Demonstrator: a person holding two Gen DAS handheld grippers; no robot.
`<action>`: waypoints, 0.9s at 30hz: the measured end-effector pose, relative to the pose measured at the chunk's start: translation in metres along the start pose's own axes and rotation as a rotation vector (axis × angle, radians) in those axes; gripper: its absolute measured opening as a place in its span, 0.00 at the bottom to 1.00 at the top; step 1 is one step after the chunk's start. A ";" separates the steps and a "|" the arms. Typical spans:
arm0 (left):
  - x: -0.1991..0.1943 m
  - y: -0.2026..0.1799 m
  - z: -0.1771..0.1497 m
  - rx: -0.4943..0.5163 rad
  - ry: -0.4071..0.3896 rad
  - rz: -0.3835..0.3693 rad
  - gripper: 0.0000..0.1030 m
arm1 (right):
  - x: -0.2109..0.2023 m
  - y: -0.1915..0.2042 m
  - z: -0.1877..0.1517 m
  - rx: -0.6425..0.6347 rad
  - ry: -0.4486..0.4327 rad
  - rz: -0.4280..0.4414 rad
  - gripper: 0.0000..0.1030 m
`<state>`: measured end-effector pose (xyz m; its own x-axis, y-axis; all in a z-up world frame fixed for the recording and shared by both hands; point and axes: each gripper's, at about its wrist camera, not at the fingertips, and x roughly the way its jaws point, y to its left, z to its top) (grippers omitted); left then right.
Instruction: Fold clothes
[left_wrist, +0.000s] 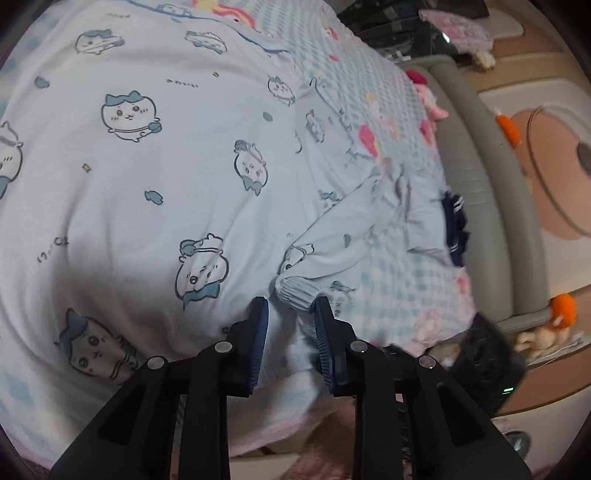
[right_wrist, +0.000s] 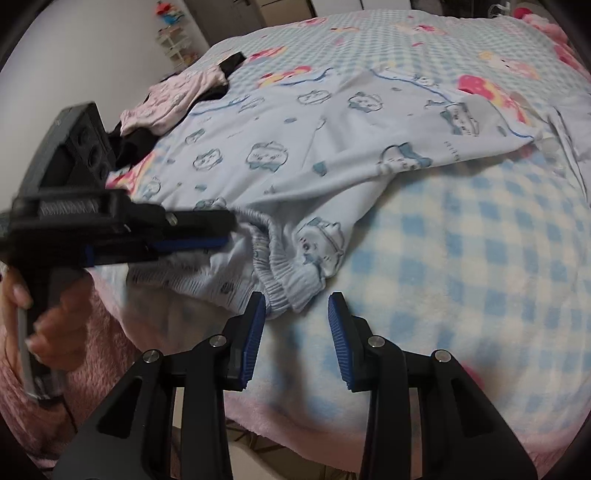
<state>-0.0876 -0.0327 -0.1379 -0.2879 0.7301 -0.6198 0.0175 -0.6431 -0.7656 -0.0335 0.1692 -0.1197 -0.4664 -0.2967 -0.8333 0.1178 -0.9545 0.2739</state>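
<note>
A light blue pyjama garment (left_wrist: 147, 166) printed with cartoon animals lies spread on the bed. My left gripper (left_wrist: 291, 308) sits at its near edge with bunched cloth filling the gap between the blue pads, just below a ribbed cuff (left_wrist: 297, 291). Seen from the side in the right wrist view, the left gripper (right_wrist: 229, 232) clamps the gathered elastic edge (right_wrist: 262, 225), which rises to it. My right gripper (right_wrist: 297, 308) hovers open over the blanket. The ribbed hem (right_wrist: 284, 301) lies by its left pad (right_wrist: 256, 325), and nothing is pinched.
The bed carries a blue-and-white checked blanket (right_wrist: 461, 258) with a pink border. Pink and black clothes (right_wrist: 173, 92) are piled at its far corner. A dark navy garment (left_wrist: 456, 221) lies by the grey padded bed rail (left_wrist: 480, 177). A hand (right_wrist: 48, 314) holds the left gripper's handle.
</note>
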 end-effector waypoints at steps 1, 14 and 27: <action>-0.003 0.002 0.002 -0.018 -0.001 -0.040 0.29 | 0.002 0.001 -0.001 -0.002 -0.001 -0.008 0.35; 0.022 -0.002 0.010 -0.074 0.036 0.011 0.40 | 0.009 0.004 -0.009 -0.044 -0.022 -0.029 0.25; 0.020 -0.001 -0.005 -0.017 0.084 0.131 0.22 | 0.011 0.000 -0.011 -0.048 -0.026 -0.076 0.26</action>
<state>-0.0884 -0.0161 -0.1505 -0.2009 0.6571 -0.7265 0.0657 -0.7309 -0.6793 -0.0291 0.1655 -0.1338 -0.4980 -0.2235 -0.8379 0.1227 -0.9747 0.1870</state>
